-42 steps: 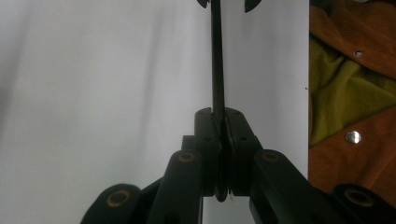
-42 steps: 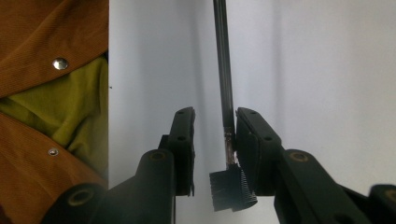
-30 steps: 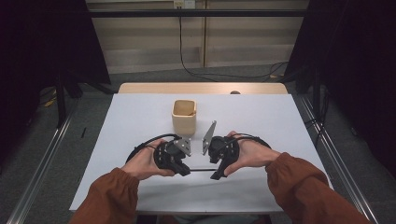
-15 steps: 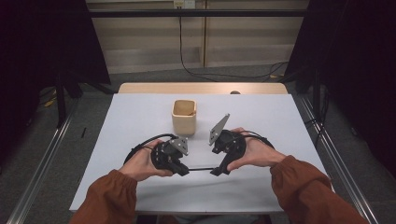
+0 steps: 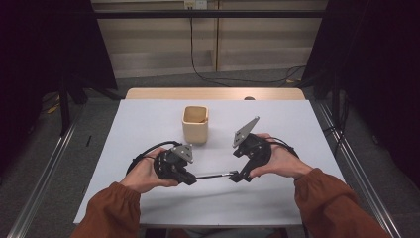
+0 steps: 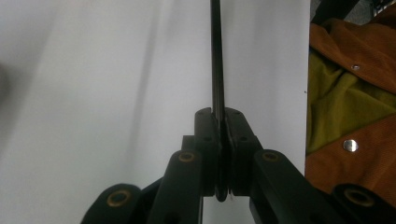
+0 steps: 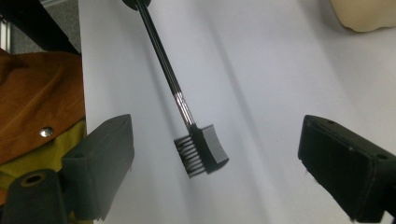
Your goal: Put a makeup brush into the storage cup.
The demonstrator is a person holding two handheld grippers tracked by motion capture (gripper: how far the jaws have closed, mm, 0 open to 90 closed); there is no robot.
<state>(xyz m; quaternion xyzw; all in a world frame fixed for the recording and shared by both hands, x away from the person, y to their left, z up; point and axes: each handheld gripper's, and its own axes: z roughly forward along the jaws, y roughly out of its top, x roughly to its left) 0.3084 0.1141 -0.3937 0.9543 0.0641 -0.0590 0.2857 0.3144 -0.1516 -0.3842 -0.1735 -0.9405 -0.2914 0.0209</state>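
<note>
Brow comb (image 7: 201, 150) (slim black handle, silver collar), left gripper (image 6: 219, 154) clamped on it, right gripper (image 7: 215, 168) apart.

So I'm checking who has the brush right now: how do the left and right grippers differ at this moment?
The left gripper is shut on the brush's thin black handle; the right gripper stands open, having just been opening, with the comb head between its jaws untouched. The left grips the handle end, the right sits at the head end. Both rest low over the white table.
</note>
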